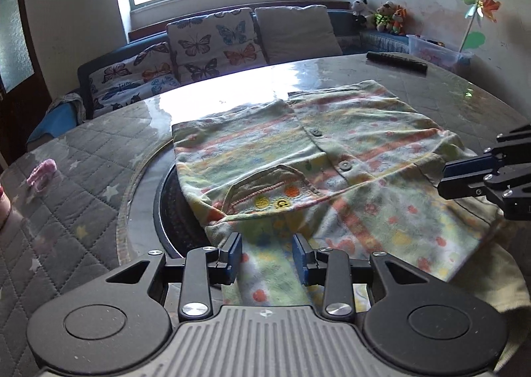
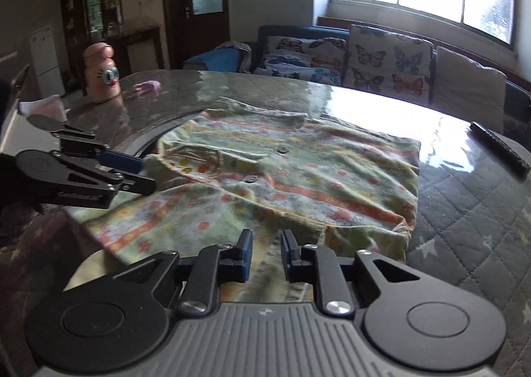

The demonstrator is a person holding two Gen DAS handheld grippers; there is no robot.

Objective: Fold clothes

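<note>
A pastel striped, flower-printed children's shirt (image 1: 332, 158) with buttons and a small chest pocket lies spread on the round table; in the right wrist view the shirt (image 2: 298, 178) has one side folded over. My left gripper (image 1: 267, 252) hovers at the shirt's near edge. Its blue pads stand apart with the cloth lying flat in the gap, not pinched. My right gripper (image 2: 267, 249) is open over the near hem, fabric showing between its fingers. Each gripper also shows from the side: the right gripper (image 1: 444, 179) and the left gripper (image 2: 146, 174).
The table's quilted, glass-covered top (image 1: 83, 184) has a dark round centre part (image 1: 172, 208) partly under the shirt. A black remote (image 1: 396, 60) lies far right, a small pink item (image 1: 41, 173) at left, a pink bottle (image 2: 101, 73) beyond. A butterfly-cushioned sofa (image 1: 199, 45) stands behind.
</note>
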